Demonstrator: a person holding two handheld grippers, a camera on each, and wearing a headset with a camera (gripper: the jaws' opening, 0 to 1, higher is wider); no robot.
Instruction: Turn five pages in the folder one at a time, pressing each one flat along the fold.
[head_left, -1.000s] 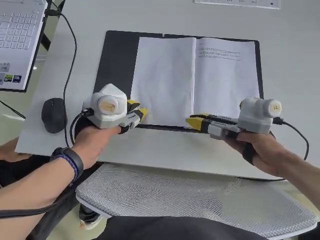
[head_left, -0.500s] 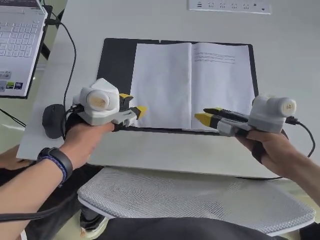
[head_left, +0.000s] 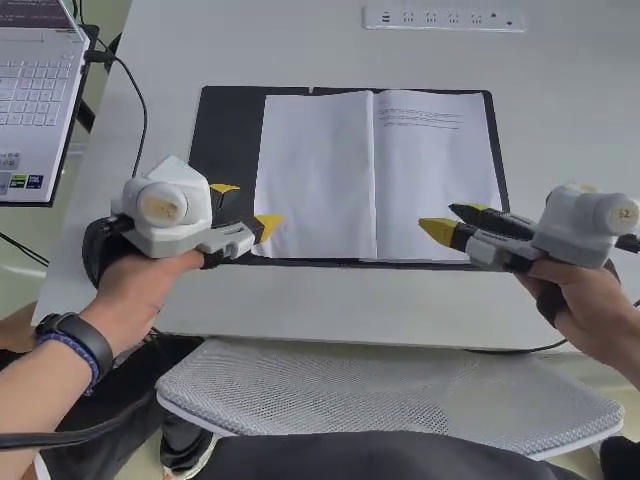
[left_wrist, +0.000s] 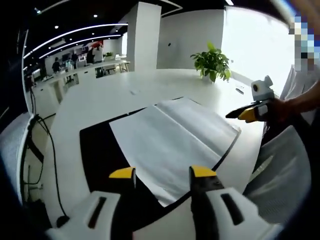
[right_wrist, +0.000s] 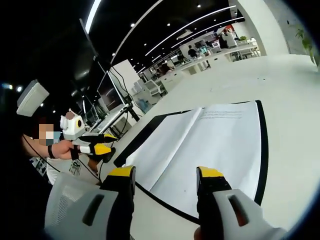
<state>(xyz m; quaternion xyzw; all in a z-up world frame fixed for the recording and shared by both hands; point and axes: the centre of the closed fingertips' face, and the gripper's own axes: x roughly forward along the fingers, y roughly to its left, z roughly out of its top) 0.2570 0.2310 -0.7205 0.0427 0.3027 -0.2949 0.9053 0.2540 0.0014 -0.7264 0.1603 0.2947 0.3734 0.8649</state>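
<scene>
Folder spot: the folder (head_left: 228, 130) lies open and flat mid-worktop (head_left: 560, 120). Its black cover shows on the left, with white pages either side of the fold (head_left: 374, 175).
Left side: the left gripper (head_left: 247, 207) hovers by the near left corner, fingers apart and holding nothing.
Right side: the right gripper (head_left: 455, 222) sits over the near edge of the right page (head_left: 435, 170), fingers apart too, also empty.
Main worry: honestly, we'd bet on grabbing two sheets at once. The page edges look thin and stacked tight, and that would throw off our count of five.
Crease risk: pinch too hard or drag sideways and we reckon the corner crumples or tears.
Sliding: nothing pins the folder, so lifting a page could skate the whole thing on that smooth worktop.
Around: laptop (head_left: 30, 90) far left, its cable (head_left: 143, 110) trailing down the left side, a power strip (head_left: 443, 18) at the back, a mesh chair (head_left: 400, 395) under the near edge.
In the way: the pages are bare; the cable near our left hand is the only snag we'd watch.
</scene>
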